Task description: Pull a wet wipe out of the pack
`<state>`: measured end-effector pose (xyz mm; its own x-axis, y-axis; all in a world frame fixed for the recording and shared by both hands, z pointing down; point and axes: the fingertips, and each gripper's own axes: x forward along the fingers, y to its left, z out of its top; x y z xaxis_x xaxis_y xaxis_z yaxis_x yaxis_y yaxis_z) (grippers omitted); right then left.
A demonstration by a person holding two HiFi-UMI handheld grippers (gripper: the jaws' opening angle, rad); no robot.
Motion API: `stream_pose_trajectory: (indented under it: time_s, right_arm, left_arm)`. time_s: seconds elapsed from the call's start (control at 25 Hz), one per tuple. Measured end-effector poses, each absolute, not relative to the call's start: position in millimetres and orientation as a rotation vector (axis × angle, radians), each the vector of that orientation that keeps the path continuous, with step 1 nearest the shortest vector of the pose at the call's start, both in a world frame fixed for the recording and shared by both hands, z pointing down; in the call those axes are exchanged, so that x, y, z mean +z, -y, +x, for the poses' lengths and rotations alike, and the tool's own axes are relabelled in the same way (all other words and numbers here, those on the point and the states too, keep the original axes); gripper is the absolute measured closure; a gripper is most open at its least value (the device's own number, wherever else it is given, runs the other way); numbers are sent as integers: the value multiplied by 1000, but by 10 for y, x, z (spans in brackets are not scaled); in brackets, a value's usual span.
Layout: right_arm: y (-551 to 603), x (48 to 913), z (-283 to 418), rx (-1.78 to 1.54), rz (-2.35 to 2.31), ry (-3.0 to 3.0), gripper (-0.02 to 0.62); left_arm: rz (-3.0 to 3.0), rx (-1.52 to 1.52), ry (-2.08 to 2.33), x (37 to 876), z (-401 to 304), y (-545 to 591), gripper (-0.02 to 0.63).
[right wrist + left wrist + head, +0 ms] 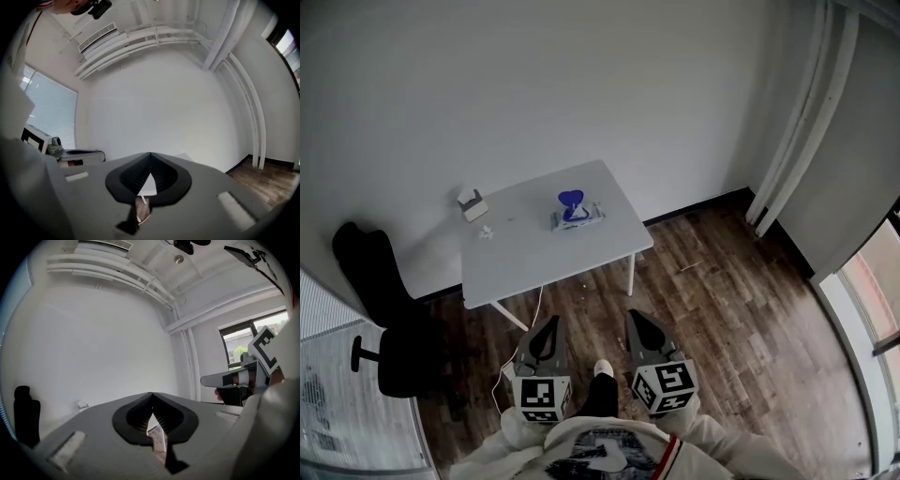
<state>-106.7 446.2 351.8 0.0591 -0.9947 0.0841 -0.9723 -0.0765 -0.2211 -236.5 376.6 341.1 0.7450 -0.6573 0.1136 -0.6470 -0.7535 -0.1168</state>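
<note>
- Left gripper [549, 323] sits low in front of the torso, pointing ahead roughly level, jaws pressed together.
- Right gripper [635, 319] just beside it, level too, jaws together.

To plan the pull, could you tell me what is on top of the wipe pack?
A blue upright piece tops the wipe pack; anything beneath it is covered.

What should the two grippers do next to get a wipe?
Probably move closer to the white rectangular table first: the wet wipe pack with a blue top lies there, well ahead of the shut, empty left gripper and right gripper.
</note>
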Motion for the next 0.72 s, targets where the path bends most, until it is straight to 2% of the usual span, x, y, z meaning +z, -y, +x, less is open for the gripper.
stream_pose_trajectory:
  time_s: [0.72]
  right_arm:
    - [-2942,3638,-281,-348,-2287,-2031,591]
  left_arm:
    - [-2899,-235,-1034,3580,-1545,-2145,601]
